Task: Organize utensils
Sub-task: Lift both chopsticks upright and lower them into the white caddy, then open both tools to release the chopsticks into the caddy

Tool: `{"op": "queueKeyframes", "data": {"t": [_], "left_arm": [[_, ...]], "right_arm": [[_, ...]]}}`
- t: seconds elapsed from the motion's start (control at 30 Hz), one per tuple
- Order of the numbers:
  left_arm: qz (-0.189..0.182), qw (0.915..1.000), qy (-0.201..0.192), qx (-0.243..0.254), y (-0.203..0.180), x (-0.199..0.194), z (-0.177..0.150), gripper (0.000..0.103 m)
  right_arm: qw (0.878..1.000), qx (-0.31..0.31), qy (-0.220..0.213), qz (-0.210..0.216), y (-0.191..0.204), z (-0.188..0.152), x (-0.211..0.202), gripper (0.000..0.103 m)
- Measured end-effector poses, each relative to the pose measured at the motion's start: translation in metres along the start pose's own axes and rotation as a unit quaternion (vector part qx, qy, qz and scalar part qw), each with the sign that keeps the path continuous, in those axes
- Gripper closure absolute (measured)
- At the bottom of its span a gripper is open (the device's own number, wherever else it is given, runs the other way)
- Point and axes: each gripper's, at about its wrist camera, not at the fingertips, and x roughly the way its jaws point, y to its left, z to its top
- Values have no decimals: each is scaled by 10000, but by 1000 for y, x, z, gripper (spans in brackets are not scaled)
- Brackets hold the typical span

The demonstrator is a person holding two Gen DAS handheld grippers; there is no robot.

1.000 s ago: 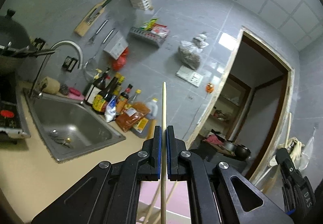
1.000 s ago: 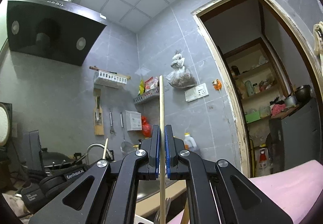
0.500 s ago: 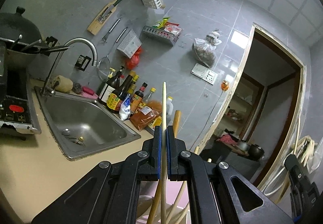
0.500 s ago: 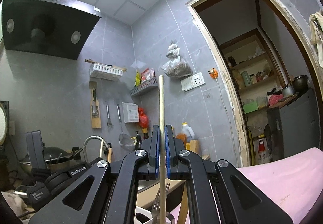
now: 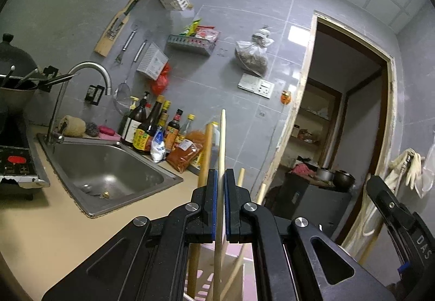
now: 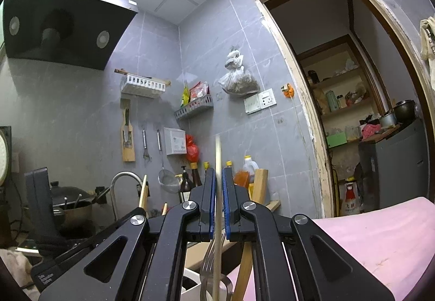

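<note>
Between the blue pads of my left tongs (image 5: pixel 220 178) a pale wooden chopstick (image 5: pixel 222 143) stands upright, pinched tight, its tip rising above the fingertips and its lower end running down out of view. Just behind and below those fingers I see more wooden handles (image 5: pixel 204 154) poking up, standing in a white holder (image 5: pixel 201 292) whose rim shows at the bottom edge. Left of them a steel sink (image 5: pixel 108 173) is sunk into the beige surface (image 5: pixel 54 233), with a curved tap (image 5: pixel 92 70) over it and a row of sauce bottles (image 5: pixel 152 127) against the grey tiled wall. At the right edge of this view the black body of my other gripper shows.

My right tongs (image 6: pixel 218 187) are likewise closed on a second chopstick (image 6: pixel 217 154), held upright and a little blurred. Below the fingers, the tines of a metal fork (image 6: pixel 210 252) and a wooden handle (image 6: pixel 244 268) rise from a white container (image 6: pixel 191 287); I cannot tell whether the chopstick's lower end sits inside it. A pink cloth-like sheet (image 6: pixel 380 241) covers the area to the right. A range hood (image 6: pixel 62 26) hangs upper left, and an open doorway (image 6: pixel 353 110) shows shelves beyond.
</note>
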Motion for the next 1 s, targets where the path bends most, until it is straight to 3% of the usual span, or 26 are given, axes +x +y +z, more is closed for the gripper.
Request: {"op": "queueKeyframes", "data": {"t": [0.27,0.4,0.6,0.7,0.77,0.87,1.0], "left_arm": [[-75,9999,87,91,-6,-1,-3,99],[-10,9998,85,152,-9,-1,-3,98],[-12,9999,64,159,-10,-2,-4,93],[-55,9999,24,143,-10,-4,-3,82],[-97,9999,16,110,-10,-5,-1,66],[-171,9998,38,2,-8,-7,6,62],[-155,9998,-7,-83,-7,-14,14,50]], "right_arm": [[9999,-85,-6,-75,2,-2,0,95],[9998,-164,-48,-141,4,-2,-1,83],[9992,-320,-137,-201,8,-2,-6,82],[9989,-340,-201,-254,8,-1,-9,82],[9986,-354,-240,-304,8,1,-11,80],[9979,-405,-320,-394,9,4,-14,75],[9969,-467,-430,-459,12,9,-20,60]]}}
